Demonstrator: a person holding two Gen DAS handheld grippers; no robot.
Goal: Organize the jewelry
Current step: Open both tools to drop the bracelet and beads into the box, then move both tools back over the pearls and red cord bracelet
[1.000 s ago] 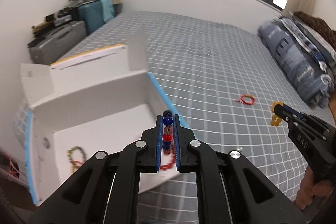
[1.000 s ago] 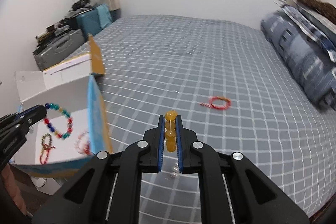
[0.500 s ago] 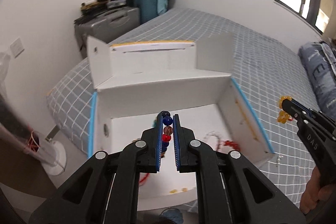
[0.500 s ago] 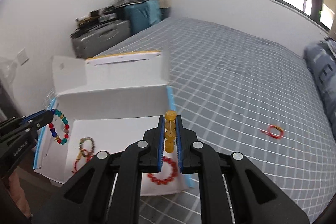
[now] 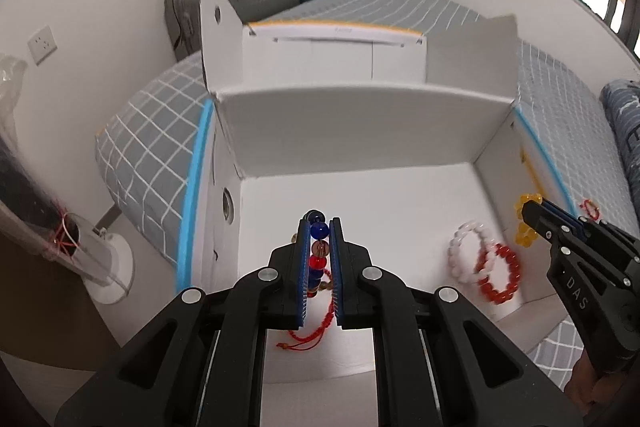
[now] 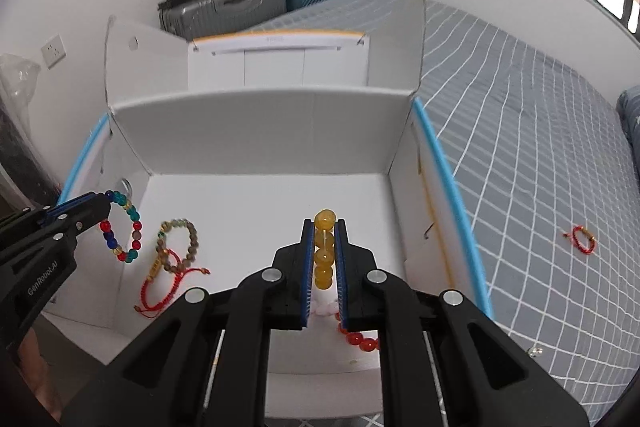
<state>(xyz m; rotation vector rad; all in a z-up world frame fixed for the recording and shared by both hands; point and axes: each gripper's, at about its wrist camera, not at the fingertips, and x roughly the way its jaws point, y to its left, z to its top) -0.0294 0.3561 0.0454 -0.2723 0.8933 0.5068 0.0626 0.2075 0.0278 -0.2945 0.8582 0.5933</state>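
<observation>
My left gripper (image 5: 319, 227) is shut on a multicolour bead bracelet (image 5: 319, 245) and holds it above the left part of the open white box (image 5: 360, 119). From the right wrist view the left gripper (image 6: 105, 205) shows the bracelet (image 6: 122, 231) hanging as a loop. My right gripper (image 6: 324, 227) is shut on a yellow bead bracelet (image 6: 323, 255) above the box's right part; it also shows in the left wrist view (image 5: 532, 205). On the box floor lie a white bracelet (image 5: 466, 251), a red bead bracelet (image 5: 500, 277), a brown bead bracelet (image 6: 178, 245) and a red cord bracelet (image 6: 164, 287).
The box (image 6: 260, 123) sits on a grey checked bed (image 6: 520, 107) near its corner, flaps standing up. Another red cord bracelet (image 6: 582, 239) lies on the bed to the right. Suitcases (image 6: 224, 3) stand by the wall. A fan base (image 5: 112, 267) stands on the floor at left.
Both grippers have moved over the open box with their bracelets still held. The box now fills the middle of both views.
</observation>
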